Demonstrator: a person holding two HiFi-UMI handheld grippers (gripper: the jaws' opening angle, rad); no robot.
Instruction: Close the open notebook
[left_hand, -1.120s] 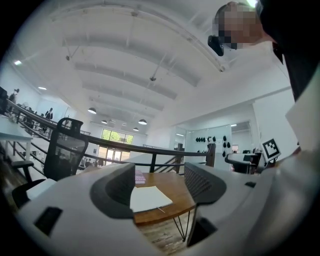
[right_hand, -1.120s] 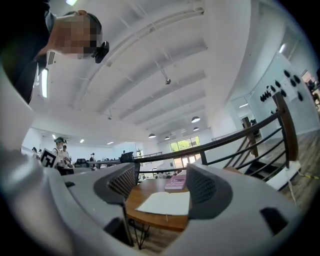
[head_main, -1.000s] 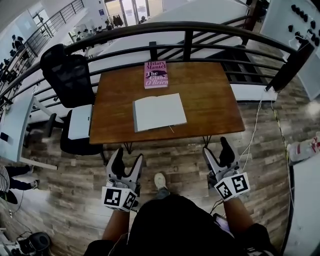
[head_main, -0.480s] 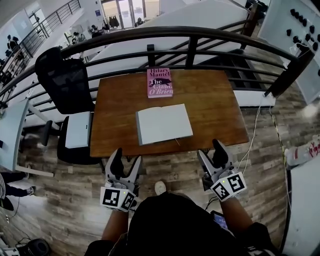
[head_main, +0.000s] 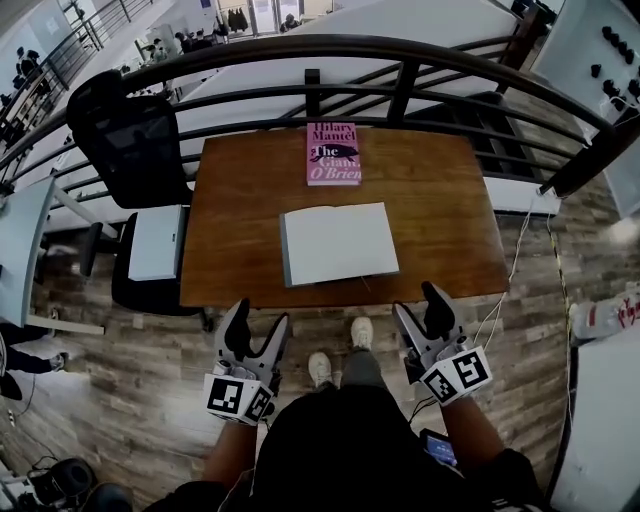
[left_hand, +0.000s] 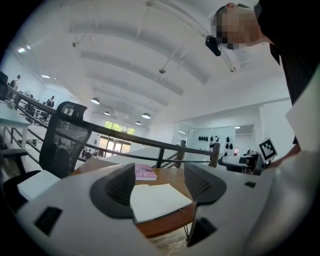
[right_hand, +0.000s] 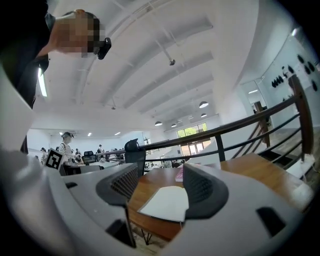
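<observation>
Head view showed left gripper (head_main: 257, 320) and right gripper (head_main: 421, 308) near the open notebook (head_main: 338, 243) on the surface (head_main: 440, 210); left fingers (head_main: 236, 325) apart, right fingers (head_main: 437, 305) closing, empty.

notebook (left_hand: 157, 200) left edge hidden behind the left gripper (left_hand: 159, 172) jaw

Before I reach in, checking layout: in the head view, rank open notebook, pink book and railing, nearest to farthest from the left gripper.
1. Open notebook, table centre.
2. Pink book, table's far edge.
3. Railing, beyond the table.
</observation>
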